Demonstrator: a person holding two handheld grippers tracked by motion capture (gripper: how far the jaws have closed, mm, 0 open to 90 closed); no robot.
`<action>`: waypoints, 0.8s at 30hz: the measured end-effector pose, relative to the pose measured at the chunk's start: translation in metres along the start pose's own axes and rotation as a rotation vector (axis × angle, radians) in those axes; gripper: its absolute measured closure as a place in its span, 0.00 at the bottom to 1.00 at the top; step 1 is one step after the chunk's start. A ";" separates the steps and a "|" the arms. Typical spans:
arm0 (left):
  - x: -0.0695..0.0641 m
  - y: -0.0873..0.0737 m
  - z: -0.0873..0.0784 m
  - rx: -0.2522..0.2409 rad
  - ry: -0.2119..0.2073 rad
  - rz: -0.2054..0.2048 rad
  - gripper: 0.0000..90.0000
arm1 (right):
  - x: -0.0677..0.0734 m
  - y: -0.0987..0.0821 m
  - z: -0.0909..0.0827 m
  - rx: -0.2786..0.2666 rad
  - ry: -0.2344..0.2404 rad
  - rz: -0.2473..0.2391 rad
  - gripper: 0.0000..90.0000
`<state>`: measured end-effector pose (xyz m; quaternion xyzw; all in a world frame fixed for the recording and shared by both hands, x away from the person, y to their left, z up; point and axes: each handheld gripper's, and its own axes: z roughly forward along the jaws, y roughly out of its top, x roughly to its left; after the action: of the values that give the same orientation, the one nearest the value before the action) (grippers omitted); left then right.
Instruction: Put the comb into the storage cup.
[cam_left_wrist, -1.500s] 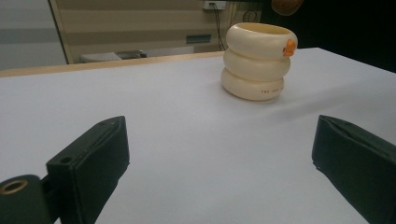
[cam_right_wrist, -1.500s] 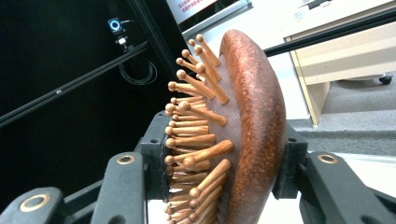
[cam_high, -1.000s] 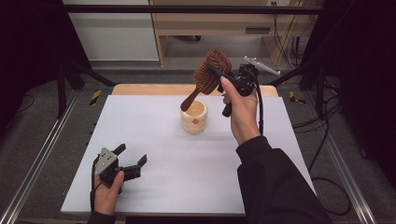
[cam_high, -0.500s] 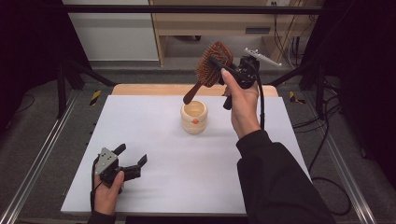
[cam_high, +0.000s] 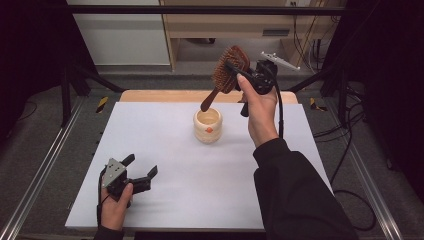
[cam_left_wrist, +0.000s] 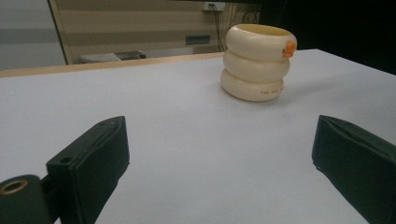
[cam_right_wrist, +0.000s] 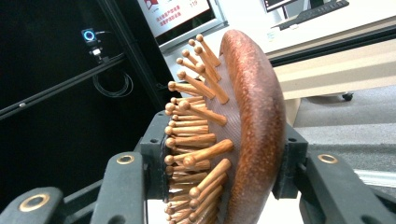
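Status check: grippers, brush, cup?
Right gripper shut on brown wooden paddle hairbrush, handle tip down above cream ringed cup. Left gripper open, resting on white table. Nothing between brush and cup.

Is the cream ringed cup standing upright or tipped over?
Upright: the cream ringed cup rests on its base on the white table, mouth up, in the high and left gripper views.
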<state>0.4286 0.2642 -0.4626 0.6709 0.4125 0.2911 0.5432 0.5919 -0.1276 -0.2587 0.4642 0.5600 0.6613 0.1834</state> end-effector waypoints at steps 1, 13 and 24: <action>0.000 0.000 0.000 0.001 0.000 0.000 0.05 | 0.000 0.000 0.000 0.002 0.004 0.004 0.57; 0.000 0.000 0.000 0.002 -0.002 0.000 0.05 | -0.004 -0.002 0.004 0.021 -0.017 -0.020 0.57; 0.000 0.000 0.000 0.001 -0.002 0.000 0.05 | -0.004 -0.006 0.007 0.045 -0.038 -0.071 0.57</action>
<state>0.4286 0.2642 -0.4627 0.6717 0.4120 0.2902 0.5431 0.5981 -0.1248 -0.2658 0.4607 0.5870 0.6327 0.2069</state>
